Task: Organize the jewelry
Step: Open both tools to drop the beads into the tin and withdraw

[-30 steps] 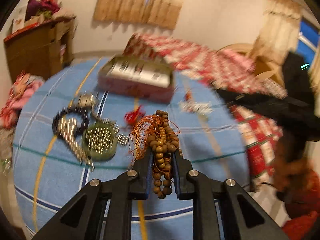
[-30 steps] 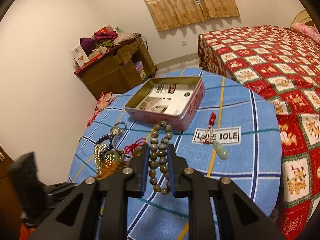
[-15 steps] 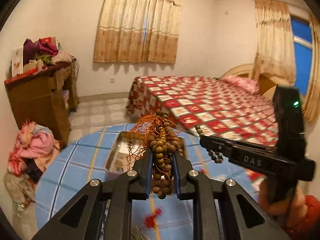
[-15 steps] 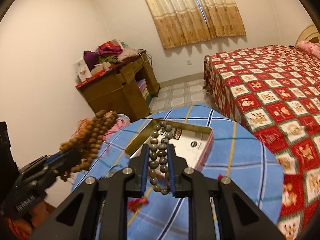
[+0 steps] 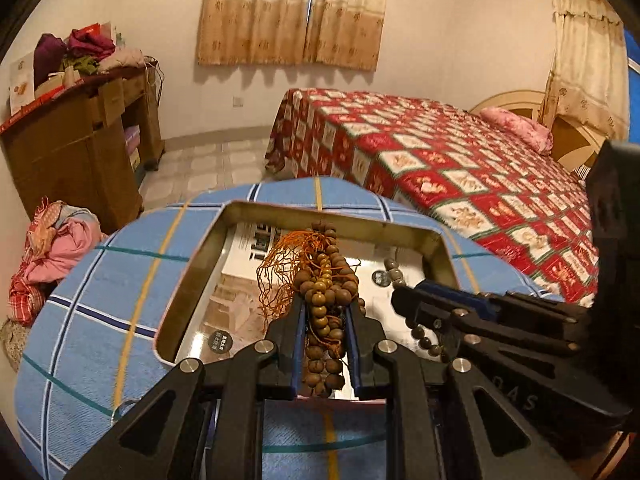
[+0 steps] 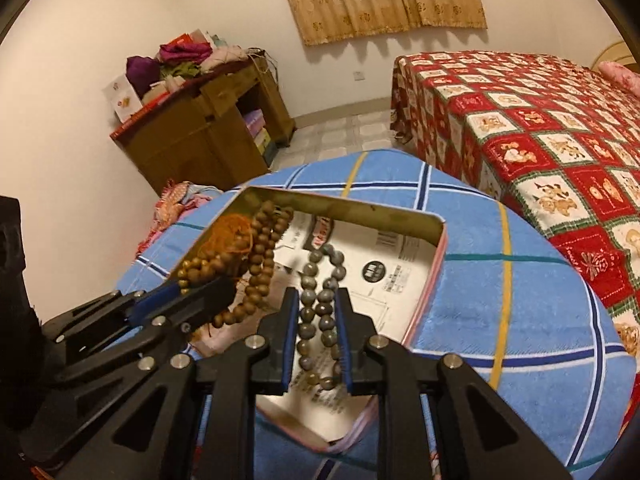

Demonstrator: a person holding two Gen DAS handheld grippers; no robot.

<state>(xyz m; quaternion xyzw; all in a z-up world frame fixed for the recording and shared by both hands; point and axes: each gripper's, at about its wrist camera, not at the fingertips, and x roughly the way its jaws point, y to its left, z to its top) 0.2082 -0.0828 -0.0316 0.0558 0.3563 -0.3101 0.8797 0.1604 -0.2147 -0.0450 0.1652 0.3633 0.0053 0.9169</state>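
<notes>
My left gripper [image 5: 325, 312] is shut on a brown wooden bead string [image 5: 325, 280] with orange thread, held over the open metal tin [image 5: 192, 280]. My right gripper [image 6: 318, 304] is shut on a grey bead bracelet [image 6: 320, 280], also over the tin [image 6: 360, 210]. In the left wrist view the right gripper [image 5: 404, 300] reaches in from the right with grey beads [image 5: 394, 274] hanging. In the right wrist view the left gripper [image 6: 204, 286] comes in from the left with the brown beads [image 6: 260, 256]. A printed paper [image 6: 384, 256] lines the tin.
The tin sits on a round table with a blue checked cloth [image 6: 520, 300]. A bed with a red patterned cover [image 5: 460, 160] stands to the right. A wooden cabinet [image 5: 76, 148] with clothes on top is at the left wall. A pile of cloth [image 5: 56, 240] lies on the floor.
Both grippers have lifted their bead strings from the table and moved forward over the open tin. The other jewelry on the cloth has dropped out of view.
</notes>
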